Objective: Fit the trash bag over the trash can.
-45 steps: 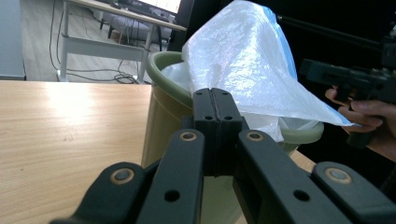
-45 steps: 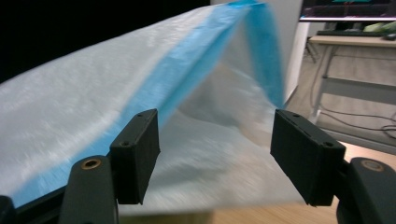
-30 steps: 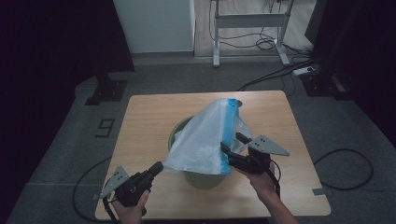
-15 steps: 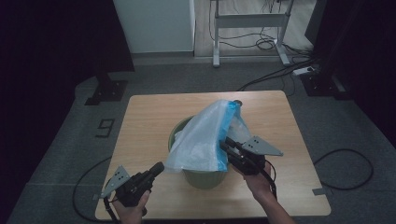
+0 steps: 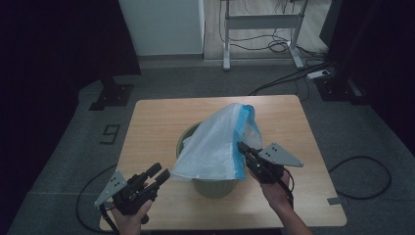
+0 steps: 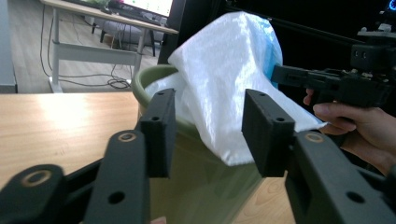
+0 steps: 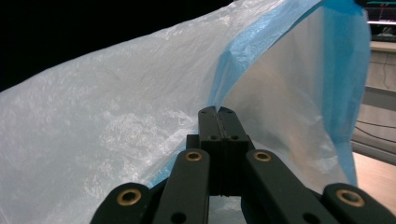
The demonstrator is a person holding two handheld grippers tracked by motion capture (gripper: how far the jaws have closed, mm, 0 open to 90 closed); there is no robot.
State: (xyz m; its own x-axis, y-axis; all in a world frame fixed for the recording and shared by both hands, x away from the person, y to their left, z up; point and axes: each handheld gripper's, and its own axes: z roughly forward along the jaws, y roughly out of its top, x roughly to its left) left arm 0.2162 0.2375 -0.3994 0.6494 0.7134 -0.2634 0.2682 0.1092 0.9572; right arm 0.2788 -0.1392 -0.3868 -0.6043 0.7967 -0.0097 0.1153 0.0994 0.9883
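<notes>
Light wooden square worktop (image 5: 151, 122) at centre, on grey carpeted floor (image 5: 68, 161). White number 9 marking (image 5: 110, 133) on floor at nine o'clock of worktop. Metal-legged white desk frame (image 5: 262, 29) at twelve o'clock, with tangled black cables (image 5: 276, 46) beneath. White power strip (image 5: 320, 74) at two o'clock. Looped black cable (image 5: 364, 176) on floor at four o'clock.

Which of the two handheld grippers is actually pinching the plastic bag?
The right gripper: its jaws are shut on the bag's blue edge. The left gripper stands open, short of the bin.
</notes>
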